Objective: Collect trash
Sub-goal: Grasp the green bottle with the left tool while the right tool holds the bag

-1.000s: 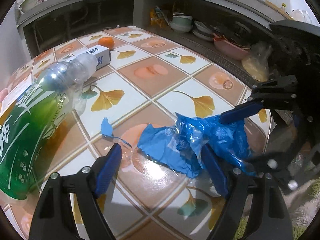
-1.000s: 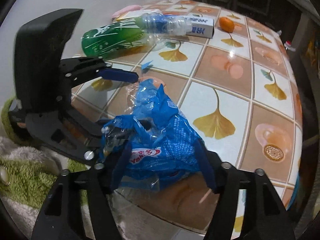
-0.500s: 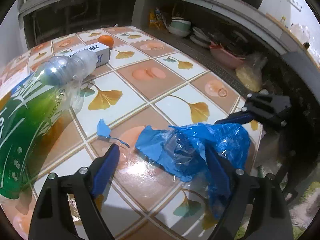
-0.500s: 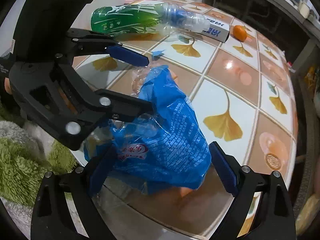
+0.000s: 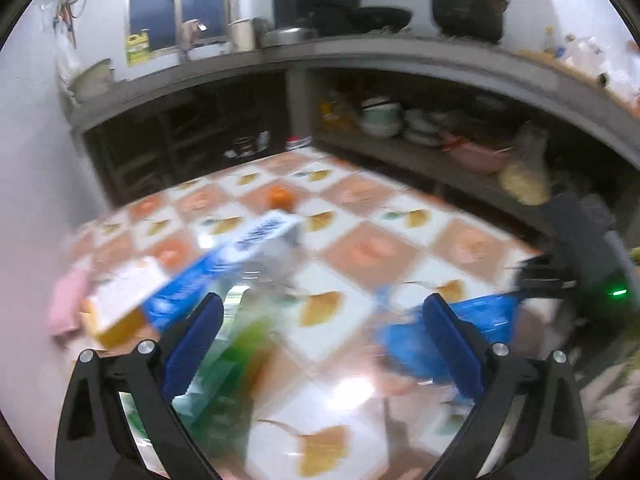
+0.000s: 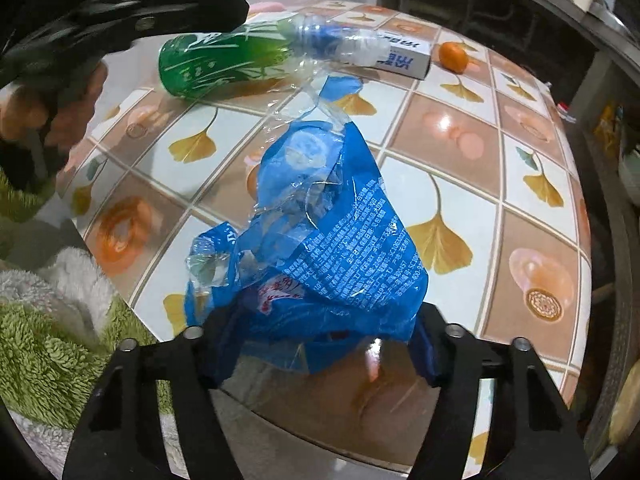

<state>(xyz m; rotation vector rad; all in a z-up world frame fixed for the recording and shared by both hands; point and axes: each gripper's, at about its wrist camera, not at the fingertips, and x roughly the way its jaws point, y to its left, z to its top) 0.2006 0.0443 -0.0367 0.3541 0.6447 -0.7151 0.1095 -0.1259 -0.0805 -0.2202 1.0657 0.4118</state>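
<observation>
The right gripper (image 6: 316, 344) is closing on the crumpled blue plastic wrapper (image 6: 320, 240) at the surface's near edge — lifting trash; the left gripper (image 5: 326, 344) is opening, empty.

Both wrist views look steeply down, close over one tiled table (image 6: 460, 148).

Crumpled blue plastic wrapper (image 6: 320, 236) w/ white print, at table edge

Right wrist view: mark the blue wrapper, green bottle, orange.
blue wrapper (image 6: 340, 240), right wrist view, printed middle
green bottle (image 6: 224, 62), right wrist view, green label
orange (image 6: 453, 56), right wrist view, centre
</observation>
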